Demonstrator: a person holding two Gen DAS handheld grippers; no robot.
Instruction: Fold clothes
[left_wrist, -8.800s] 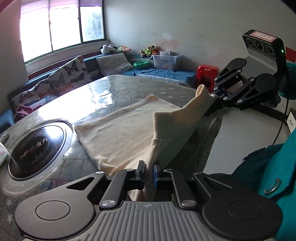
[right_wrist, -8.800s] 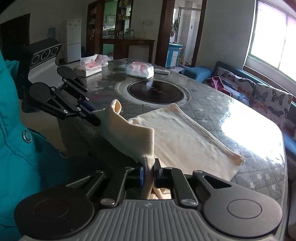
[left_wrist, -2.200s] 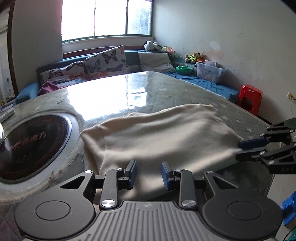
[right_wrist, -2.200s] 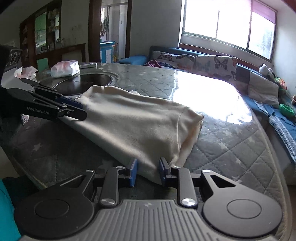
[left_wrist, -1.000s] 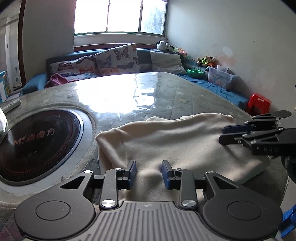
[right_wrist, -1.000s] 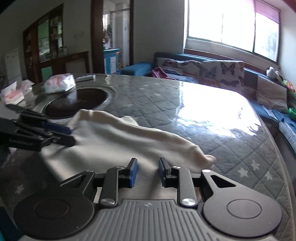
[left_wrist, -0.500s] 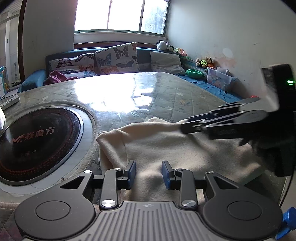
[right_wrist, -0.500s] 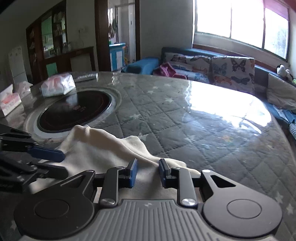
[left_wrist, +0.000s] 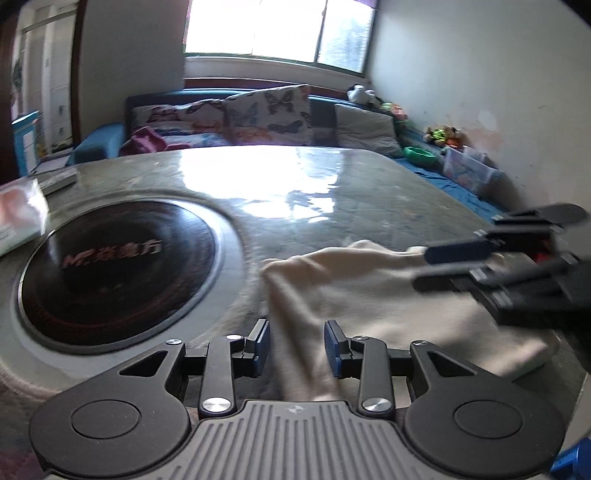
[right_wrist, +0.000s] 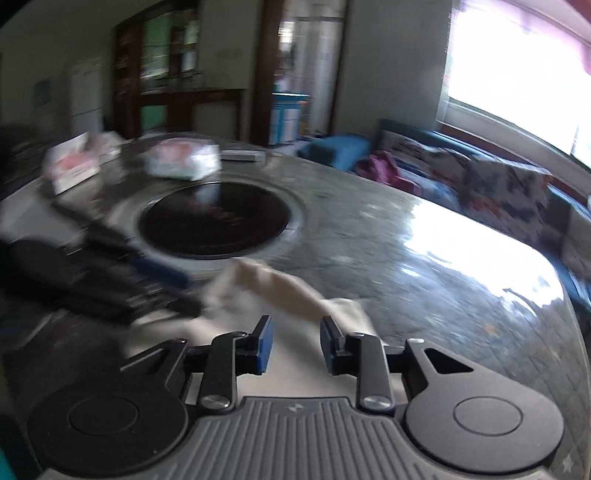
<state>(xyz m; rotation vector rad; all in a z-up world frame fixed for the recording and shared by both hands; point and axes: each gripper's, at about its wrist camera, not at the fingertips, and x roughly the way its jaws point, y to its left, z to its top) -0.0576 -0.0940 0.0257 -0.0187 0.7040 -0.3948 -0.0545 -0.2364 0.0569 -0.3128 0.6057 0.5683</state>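
Observation:
A cream cloth (left_wrist: 369, 295) lies folded and slightly bunched on the quilted, glass-topped table (left_wrist: 332, 184). My left gripper (left_wrist: 295, 347) is open low over the cloth's near left corner, and fabric runs under the gap without touching the pads. My right gripper (left_wrist: 421, 269) reaches in from the right above the cloth. In the blurred right wrist view, the right gripper (right_wrist: 295, 345) has its jaws opening, with cloth (right_wrist: 288, 288) below and between them but not pinched. The left gripper (right_wrist: 192, 293) shows there as a dark blur at the left.
A round black cooktop (left_wrist: 110, 266) is sunk into the table left of the cloth. Tissue packs (right_wrist: 181, 158) and a remote (left_wrist: 59, 179) lie beyond it. A sofa with butterfly cushions (left_wrist: 266, 114) lines the far wall. The table edge drops off at the right.
The right gripper swept left across the cloth toward the left gripper, and its jaws have widened a little. Both views have swung toward the cooktop. The cloth stays flat on the table.

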